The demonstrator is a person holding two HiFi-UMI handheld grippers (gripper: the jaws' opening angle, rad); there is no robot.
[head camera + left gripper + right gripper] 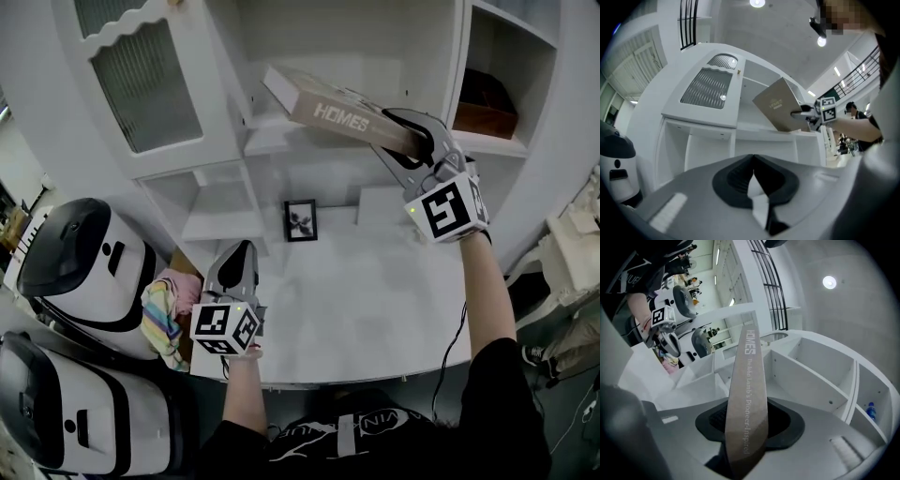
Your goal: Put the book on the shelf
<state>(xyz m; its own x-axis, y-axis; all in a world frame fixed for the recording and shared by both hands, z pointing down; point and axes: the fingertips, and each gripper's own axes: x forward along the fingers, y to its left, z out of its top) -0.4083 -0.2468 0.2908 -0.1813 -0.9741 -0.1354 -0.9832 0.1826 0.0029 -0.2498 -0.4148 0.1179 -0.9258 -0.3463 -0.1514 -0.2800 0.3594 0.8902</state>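
A tan book (337, 117) with "HOMES" on its spine hangs tilted in front of the white shelf unit (281, 136), its far end over a middle shelf board. My right gripper (417, 141) is shut on the book's near end. In the right gripper view the spine (747, 394) runs up between the jaws. The left gripper view shows the book (780, 105) leaning at the shelf opening. My left gripper (239, 258) hovers low at the desk's left edge, jaws together, holding nothing.
A small framed picture (301, 221) stands at the back of the white desk (375, 309). A brown box (486, 103) sits in the right shelf compartment. Two white rounded machines (75, 253) and a colourful cloth (164, 314) lie left of the desk.
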